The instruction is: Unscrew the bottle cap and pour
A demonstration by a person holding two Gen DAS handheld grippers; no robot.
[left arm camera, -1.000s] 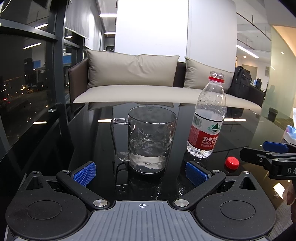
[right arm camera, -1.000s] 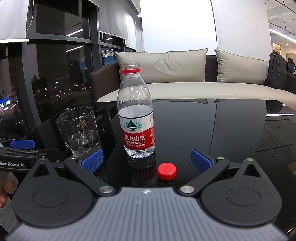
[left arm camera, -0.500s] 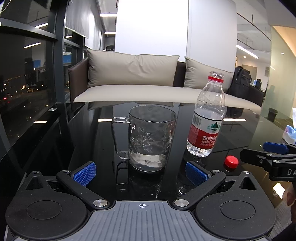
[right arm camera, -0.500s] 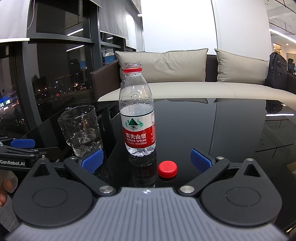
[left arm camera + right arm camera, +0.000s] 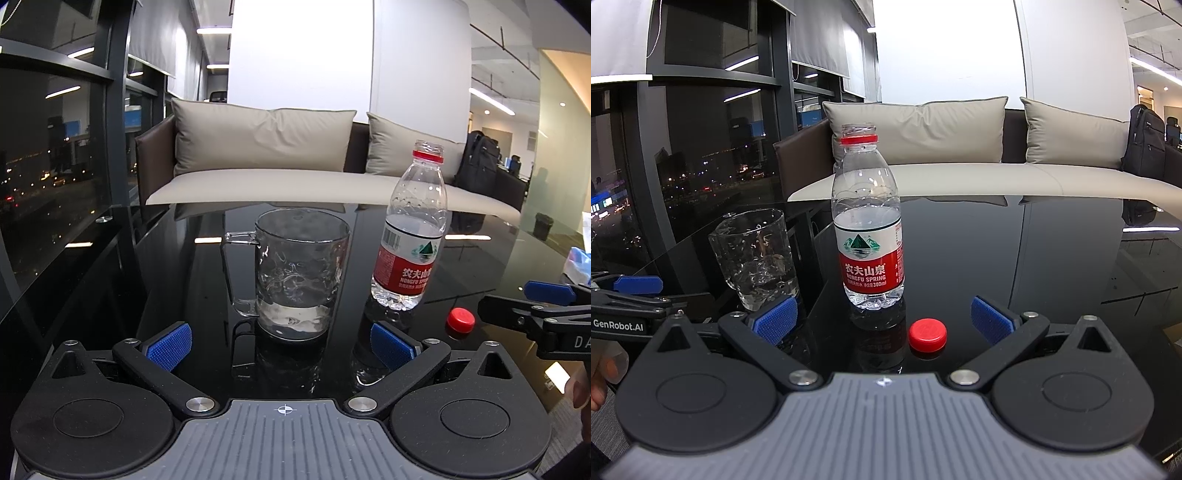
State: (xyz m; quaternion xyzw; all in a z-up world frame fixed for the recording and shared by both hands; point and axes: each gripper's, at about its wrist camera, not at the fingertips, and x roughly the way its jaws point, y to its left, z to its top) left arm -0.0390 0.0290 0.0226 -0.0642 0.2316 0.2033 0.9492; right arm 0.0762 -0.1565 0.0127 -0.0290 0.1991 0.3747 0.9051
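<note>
An uncapped plastic water bottle (image 5: 410, 240) (image 5: 868, 229) with a red label stands upright on the black glass table (image 5: 1015, 258), partly filled. Its red cap (image 5: 460, 319) (image 5: 928, 333) lies on the table just in front of it. A clear glass mug (image 5: 299, 273) (image 5: 757, 258) with a little water at the bottom stands left of the bottle. My left gripper (image 5: 282, 345) is open, close in front of the mug, holding nothing. My right gripper (image 5: 884, 321) is open and empty, facing the bottle and cap.
A beige sofa (image 5: 258, 158) with cushions runs behind the table. Dark windows (image 5: 701, 155) line the left side. A black backpack (image 5: 484, 162) sits at the sofa's right end. The right gripper's side (image 5: 535, 314) shows in the left wrist view, the left one's side (image 5: 631, 295) in the right wrist view.
Both grippers have drawn back slightly from the table; bottle, cap and mug look a little farther away. Nothing was grasped or released.
</note>
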